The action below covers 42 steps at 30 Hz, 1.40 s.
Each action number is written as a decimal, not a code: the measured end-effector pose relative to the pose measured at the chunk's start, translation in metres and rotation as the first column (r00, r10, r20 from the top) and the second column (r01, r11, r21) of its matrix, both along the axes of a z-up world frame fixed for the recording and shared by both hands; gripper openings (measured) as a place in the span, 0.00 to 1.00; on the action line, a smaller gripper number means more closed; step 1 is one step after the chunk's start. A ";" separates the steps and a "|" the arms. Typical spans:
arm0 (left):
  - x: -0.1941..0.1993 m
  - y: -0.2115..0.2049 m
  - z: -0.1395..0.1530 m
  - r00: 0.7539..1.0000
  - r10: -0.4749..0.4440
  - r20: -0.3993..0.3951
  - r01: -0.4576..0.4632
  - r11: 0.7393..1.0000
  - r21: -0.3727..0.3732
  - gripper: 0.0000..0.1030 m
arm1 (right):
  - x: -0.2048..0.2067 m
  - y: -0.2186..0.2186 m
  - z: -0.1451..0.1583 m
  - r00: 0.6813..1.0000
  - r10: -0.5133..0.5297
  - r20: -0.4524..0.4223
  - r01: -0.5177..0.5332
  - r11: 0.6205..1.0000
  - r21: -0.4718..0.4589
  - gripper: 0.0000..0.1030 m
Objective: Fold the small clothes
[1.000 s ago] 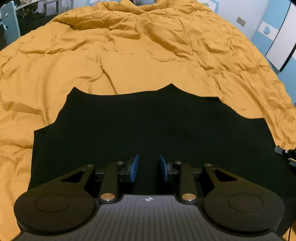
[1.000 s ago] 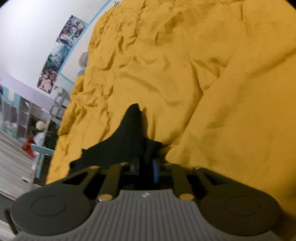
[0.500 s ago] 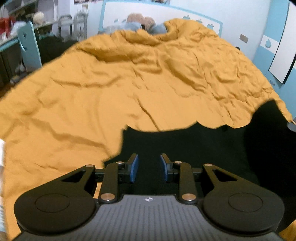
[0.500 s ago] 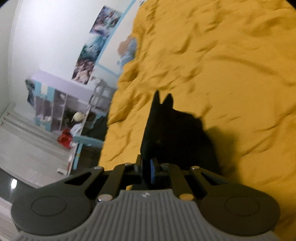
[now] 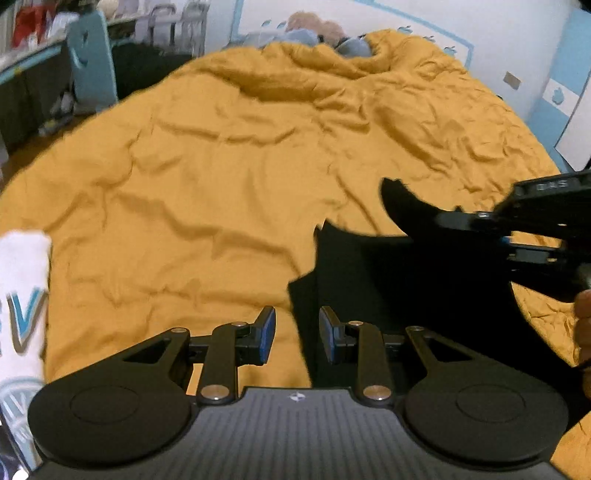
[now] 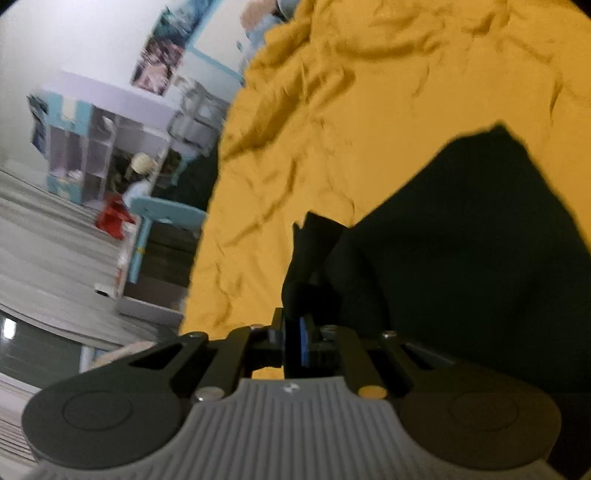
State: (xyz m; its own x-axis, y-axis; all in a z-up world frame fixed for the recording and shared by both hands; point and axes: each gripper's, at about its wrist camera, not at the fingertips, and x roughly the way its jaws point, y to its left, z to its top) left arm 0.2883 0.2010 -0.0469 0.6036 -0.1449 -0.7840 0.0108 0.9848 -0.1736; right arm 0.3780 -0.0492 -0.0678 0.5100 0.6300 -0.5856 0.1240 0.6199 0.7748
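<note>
A wrinkled mustard-yellow duvet [image 5: 229, 177] covers the bed and fills most of both views. At the left edge of the left wrist view lies a folded white cloth with blue letters [image 5: 22, 295], well apart from the black garment [image 5: 406, 295]. Behind the bed stand a light blue chair [image 5: 92, 62], a white wall and some soft toys [image 5: 314, 26] near the pillow end. In the right wrist view a purple and blue shelf unit [image 6: 96, 147] and a red thing [image 6: 114, 218] are seen beside the bed, blurred.

The black garment lies on the duvet at the near right part of the bed. One corner of it is lifted and folded over toward the middle. The right gripper [image 6: 295, 332] is clenched on this corner; the cloth goes up from between its blue pads. In the left wrist view this gripper [image 5: 480, 218] enters from the right, with part of a hand [image 5: 583, 325] below it.

The left gripper [image 5: 297, 332] is released, its jaws apart and nothing between them, above the left edge of the garment.

One second ago the garment lay flat and wide under the left gripper. Now it is partly doubled and more bare duvet shows at the left.
</note>
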 end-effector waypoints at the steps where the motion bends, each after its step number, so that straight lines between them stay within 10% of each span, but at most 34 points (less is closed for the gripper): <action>1: 0.000 0.003 -0.005 1.000 0.005 -0.009 -0.005 1.000 -0.011 0.32 | 0.004 0.006 -0.008 1.000 0.007 -0.012 -0.008 1.000 -0.005 0.02; 14: -0.005 0.019 -0.036 0.998 0.022 -0.053 -0.026 0.995 -0.093 0.32 | 0.053 0.063 -0.072 0.988 0.079 -0.134 -0.091 0.992 -0.089 0.03; 19: -0.014 0.022 -0.025 0.999 0.020 -0.038 -0.025 0.991 -0.131 0.35 | 0.040 0.055 -0.056 0.982 0.166 -0.091 -0.165 0.986 0.016 0.19; 29: -0.064 0.033 0.008 1.000 -0.022 -0.001 0.020 0.936 -0.351 0.59 | -0.058 -0.004 0.036 0.945 0.254 0.208 -0.222 0.961 -0.166 0.24; 42: -0.093 0.029 -0.054 0.975 0.025 -0.220 -0.131 0.865 -0.484 0.72 | -0.202 -0.089 -0.016 0.929 0.291 0.230 -0.153 0.866 -0.476 0.59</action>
State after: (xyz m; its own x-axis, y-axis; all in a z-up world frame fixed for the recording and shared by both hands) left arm 0.1955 0.2302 -0.1013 0.4679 -0.5034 -0.7264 -0.1493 0.7651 -0.6264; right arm 0.1761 -0.1382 -0.0841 0.5747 0.4558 -0.6797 -0.2416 0.8880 0.3912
